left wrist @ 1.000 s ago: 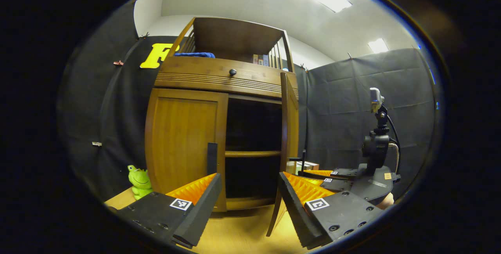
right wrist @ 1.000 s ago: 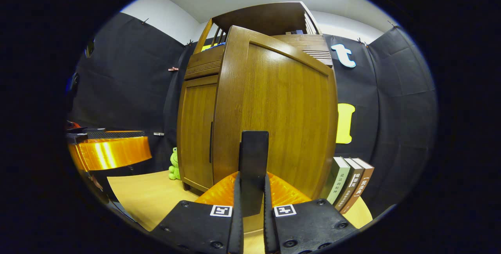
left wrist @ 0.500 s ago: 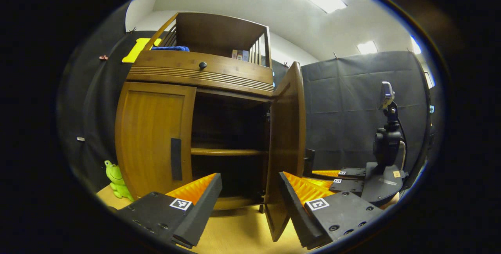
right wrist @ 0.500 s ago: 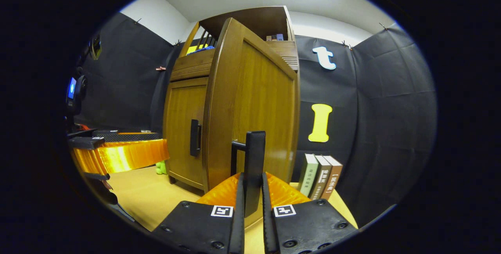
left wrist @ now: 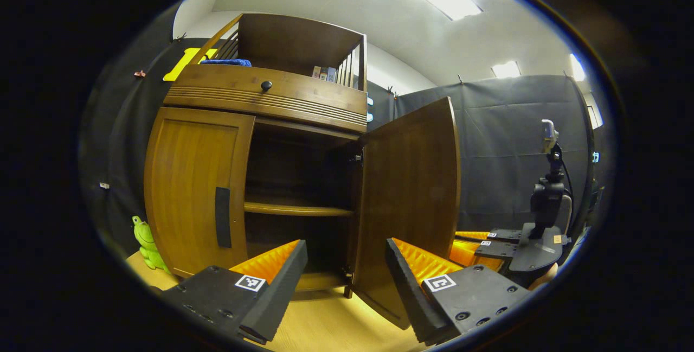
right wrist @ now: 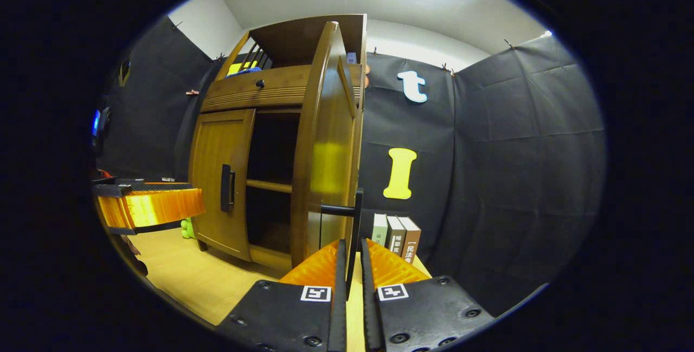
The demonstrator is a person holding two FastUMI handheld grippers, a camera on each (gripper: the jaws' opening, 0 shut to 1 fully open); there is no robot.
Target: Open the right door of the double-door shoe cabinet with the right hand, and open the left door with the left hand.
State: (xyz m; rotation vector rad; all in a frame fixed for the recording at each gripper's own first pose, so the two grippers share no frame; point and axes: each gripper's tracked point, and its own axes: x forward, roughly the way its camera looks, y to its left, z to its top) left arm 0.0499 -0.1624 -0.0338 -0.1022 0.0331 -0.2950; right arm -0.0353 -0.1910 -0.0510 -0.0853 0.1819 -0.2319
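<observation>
Fingers of the right gripper (right wrist: 351,265) are pinched together on the dark bar handle (right wrist: 355,222) of the right door (right wrist: 325,162), with both pressing on its sides. That door stands swung wide out from the shoe cabinet (right wrist: 255,91), seen nearly edge-on in the right gripper view and as a broad brown panel (left wrist: 412,189) in the left gripper view. The left gripper (left wrist: 346,265) is spread wide with nothing between its fingers, held in front of the cabinet's open right half, apart from the wood. Beyond it lie a shelf (left wrist: 295,209) and the dark interior. The left door (left wrist: 192,184) is closed, its dark handle (left wrist: 222,224) untouched. A green frog toy (left wrist: 145,241) sits beside the cabinet's left side on the wooden table (left wrist: 325,325). Three books (right wrist: 396,235) stand upright near the wall behind the right door.
</observation>
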